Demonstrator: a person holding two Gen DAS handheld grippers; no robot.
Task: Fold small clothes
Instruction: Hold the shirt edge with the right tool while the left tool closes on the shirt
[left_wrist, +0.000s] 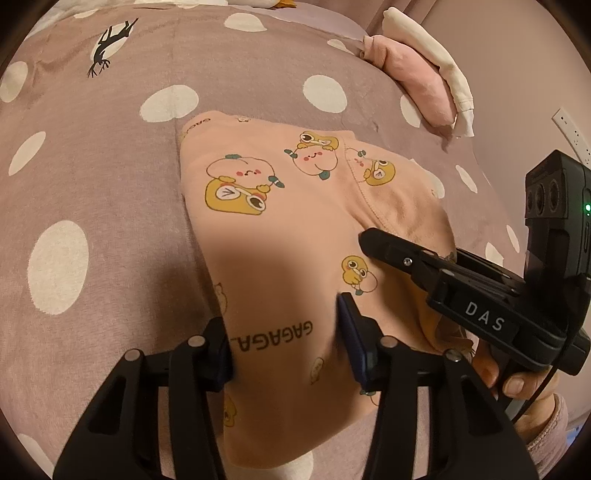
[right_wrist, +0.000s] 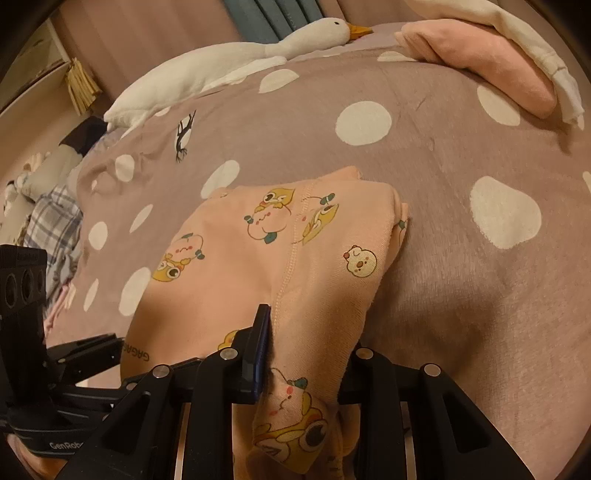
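A small peach garment (left_wrist: 280, 236) printed with yellow frogs and peaches lies partly folded on the polka-dot bedspread (left_wrist: 92, 177). My left gripper (left_wrist: 284, 336) holds its near edge between its fingers, and the cloth drapes over them. My right gripper (right_wrist: 303, 350) grips a bunched fold of the same garment (right_wrist: 258, 258); the cloth hangs down between its fingers. The right gripper also shows in the left wrist view (left_wrist: 424, 266), resting on the garment's right side. The left gripper also shows in the right wrist view (right_wrist: 88, 350).
A folded pink garment (left_wrist: 413, 81) with a white one (left_wrist: 436, 55) on top lies at the far right of the bed. A white goose plush (right_wrist: 229, 62) lies along the far edge. A plaid cloth (right_wrist: 51, 221) lies at the left.
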